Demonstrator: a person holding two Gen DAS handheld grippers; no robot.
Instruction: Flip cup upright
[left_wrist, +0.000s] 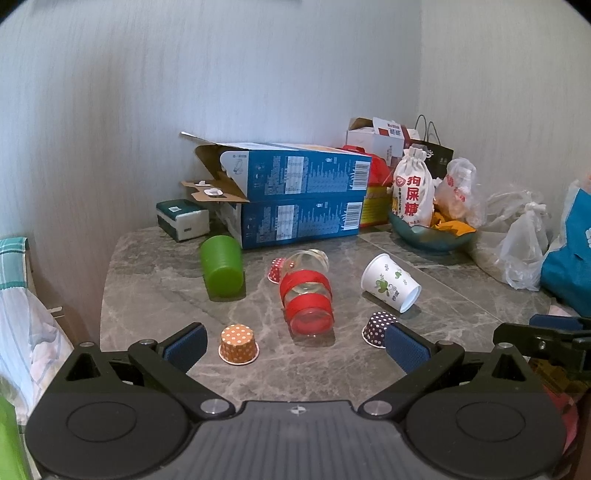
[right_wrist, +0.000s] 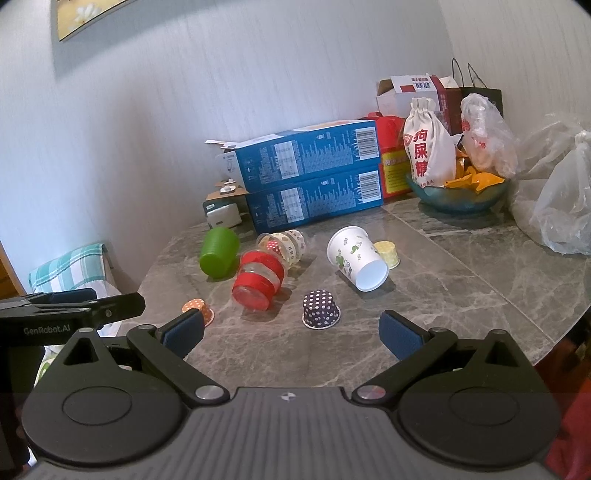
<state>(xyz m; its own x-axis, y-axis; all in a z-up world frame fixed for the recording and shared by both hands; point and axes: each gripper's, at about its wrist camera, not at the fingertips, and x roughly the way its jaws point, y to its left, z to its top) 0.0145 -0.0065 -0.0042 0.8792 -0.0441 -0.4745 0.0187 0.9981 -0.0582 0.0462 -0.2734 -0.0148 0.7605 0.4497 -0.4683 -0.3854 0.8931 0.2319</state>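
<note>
Your right hand-held gripper (right_wrist: 291, 334) is nearer the paper cup (right_wrist: 356, 257), on its side ahead-right, mouth toward you; both grippers spread, holding nothing; left hand-held gripper (left_wrist: 293, 345) too.

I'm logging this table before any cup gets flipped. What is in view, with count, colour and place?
green cup: 1, green, on its side, table left
glass jar: 1, clear with red bands, on its side, centre
paper cup: 1, white with green print, on its side, right of jar
small dotted cups: orange, purple, red, yellow, on table
blue boxes: 2, stacked at back
bowl: 1, teal, back right
cloth pouch: 1, white, in bowl
plastic bags: clear, far right
table: grey marble
left gripper: fingers open
right gripper: fingers open
</note>
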